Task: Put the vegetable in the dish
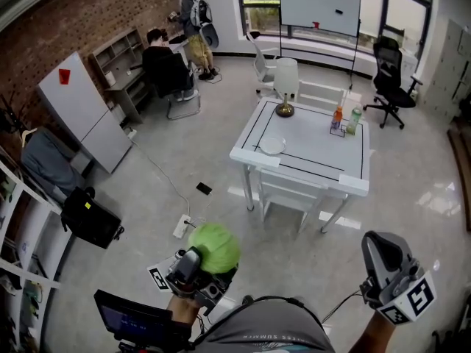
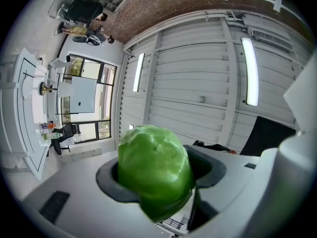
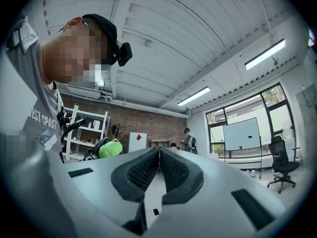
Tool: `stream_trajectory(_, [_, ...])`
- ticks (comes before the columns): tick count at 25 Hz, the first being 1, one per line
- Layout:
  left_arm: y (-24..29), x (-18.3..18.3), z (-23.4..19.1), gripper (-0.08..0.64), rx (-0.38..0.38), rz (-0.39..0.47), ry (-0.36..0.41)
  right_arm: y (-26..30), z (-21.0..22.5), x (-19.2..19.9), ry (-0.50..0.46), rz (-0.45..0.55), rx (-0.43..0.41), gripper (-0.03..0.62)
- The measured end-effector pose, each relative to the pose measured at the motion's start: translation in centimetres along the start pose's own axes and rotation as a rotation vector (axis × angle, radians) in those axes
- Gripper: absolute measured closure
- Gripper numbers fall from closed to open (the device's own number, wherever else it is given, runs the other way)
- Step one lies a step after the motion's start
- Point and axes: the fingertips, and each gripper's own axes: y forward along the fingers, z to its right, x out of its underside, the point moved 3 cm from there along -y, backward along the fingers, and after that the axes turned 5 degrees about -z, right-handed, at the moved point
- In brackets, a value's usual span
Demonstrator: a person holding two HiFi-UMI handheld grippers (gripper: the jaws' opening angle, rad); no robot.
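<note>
Green round vegetable (image 1: 214, 247) sits clamped in the left gripper (image 1: 206, 265), low at the near left of the head view, over bare floor. Left gripper view: both pads press against its sides, the leafy head bulges past the jaw tips, and the gripper tilts up toward the ceiling. Right gripper (image 3: 159, 152) is at the near right. Its jaws are closed pad to pad, with nothing between them. White table (image 1: 324, 160) stands well apart, farther into the room. The dish (image 1: 272, 145), a small white plate, lies near the table's left edge and looks empty. A lamp (image 1: 285, 87) stands at the far left corner of the table. Two bottles (image 1: 346, 120) stand toward its far right. Vegetable and dish are well apart.
</note>
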Motion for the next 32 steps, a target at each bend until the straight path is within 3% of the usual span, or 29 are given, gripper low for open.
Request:
stream_trajectory(4, [1.4,-1.4,-1.2,0.284,-0.015,-0.016,-0.006,1.4,0.9,-0.3,0.02,-0.012,-0.014,0.584])
stream_trajectory(17, [7.8,2.0,-7.6,0.284,-0.004,0.056,0.064,1.0,12.4,-0.6,0.009,-0.02,-0.096,0.584])
stream_trajectory(23, [8.4,2.6,-9.5,0.284,-0.053,0.094,0.078,1.7,15.3,0.0,0.03,-0.026,-0.147,0.584])
stream_trajectory(32, [8.4,-1.2,-12.4,0.284,-0.067,0.083,0.057,5.5,17.2,1.0,0.045,-0.02,-0.112,0.584])
